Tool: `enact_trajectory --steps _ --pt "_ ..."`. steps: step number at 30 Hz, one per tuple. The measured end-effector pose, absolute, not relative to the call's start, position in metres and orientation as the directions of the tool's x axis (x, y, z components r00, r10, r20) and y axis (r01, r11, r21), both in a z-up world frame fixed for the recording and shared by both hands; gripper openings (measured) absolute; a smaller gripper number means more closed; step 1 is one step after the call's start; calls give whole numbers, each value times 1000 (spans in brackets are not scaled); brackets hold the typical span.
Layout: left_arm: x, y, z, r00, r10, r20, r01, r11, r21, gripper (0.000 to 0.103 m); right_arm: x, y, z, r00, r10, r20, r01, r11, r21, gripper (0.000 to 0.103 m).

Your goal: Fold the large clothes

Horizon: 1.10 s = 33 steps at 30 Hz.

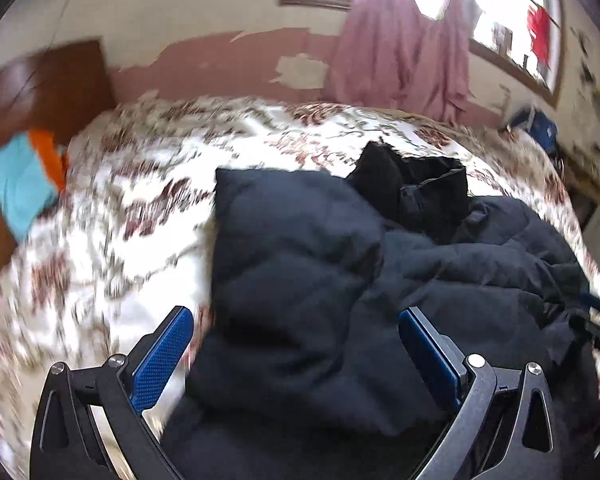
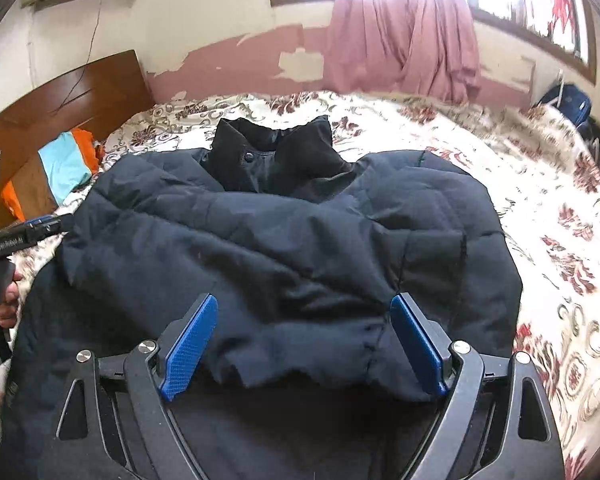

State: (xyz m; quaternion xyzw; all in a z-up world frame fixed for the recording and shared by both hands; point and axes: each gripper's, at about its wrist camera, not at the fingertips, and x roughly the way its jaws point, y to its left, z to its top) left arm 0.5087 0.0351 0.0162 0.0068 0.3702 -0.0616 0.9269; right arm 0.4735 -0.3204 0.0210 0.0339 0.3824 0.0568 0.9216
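A large dark navy padded jacket (image 2: 284, 240) lies on the floral bed sheet (image 2: 560, 240), its black collar (image 2: 272, 152) pointing to the far side. In the left wrist view the jacket (image 1: 320, 264) is bunched, one sleeve or side panel folded over. My left gripper (image 1: 296, 320) is open, its blue pads either side of the jacket's near part, holding nothing. My right gripper (image 2: 304, 308) is open above the jacket's hem, its pads apart and empty. The left gripper also shows in the right wrist view (image 2: 40, 224), at the jacket's left edge.
A wooden headboard (image 2: 72, 92) stands at the far left with cyan and orange cloth (image 2: 66, 164) by it. A pink curtain (image 2: 404, 40) hangs under bright windows. A blue bag (image 2: 572, 104) lies at the far right. The left wrist view is motion-blurred.
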Motion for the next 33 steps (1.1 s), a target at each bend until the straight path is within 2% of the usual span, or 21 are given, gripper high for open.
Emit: enact_trajectory --steps 10,16,18,20,21,22,23,24,25,26,27,28,33 --pt "613 -21 44 734 -106 -670 236 966 106 103 615 -343 39 690 170 -704 -8 974 227 85" --pt "684 -38 37 696 -157 -701 199 980 -21 103 691 -328 30 699 192 -689 8 961 276 83" --pt "706 -41 30 679 -171 -714 182 981 -62 103 712 -324 22 698 191 -690 19 959 284 76" --pt "726 -49 19 650 -160 -743 168 984 -65 102 732 -319 15 689 193 -698 32 955 296 52" --pt "733 -53 14 640 -151 -754 162 985 -60 102 738 -317 12 682 199 -703 38 951 306 50" --pt "741 -57 8 635 -148 -758 161 985 -57 96 749 -314 6 670 215 -711 44 944 327 48" --pt "746 -60 5 633 -153 -759 166 984 -59 82 754 -310 2 664 227 -712 44 939 341 47" --pt "750 -62 2 628 -160 -762 171 983 -65 71 761 -306 -3 660 232 -714 48 936 348 45" --pt "753 -64 0 616 -188 -765 185 979 -91 47 762 -305 -5 661 227 -715 48 938 343 36" --pt "756 -65 -2 599 -242 -764 210 967 -141 23 763 -302 -6 660 223 -718 42 943 331 20" --pt "758 -64 -4 581 -294 -759 232 954 -192 13 764 -298 -8 653 216 -726 31 950 311 14" --pt "755 -62 -3 573 -349 -742 254 936 -244 10 761 -297 -8 653 220 -725 17 953 304 13" --pt "727 -49 11 564 -435 -702 361 894 -264 6 720 -306 9 654 259 -711 -132 964 231 9"
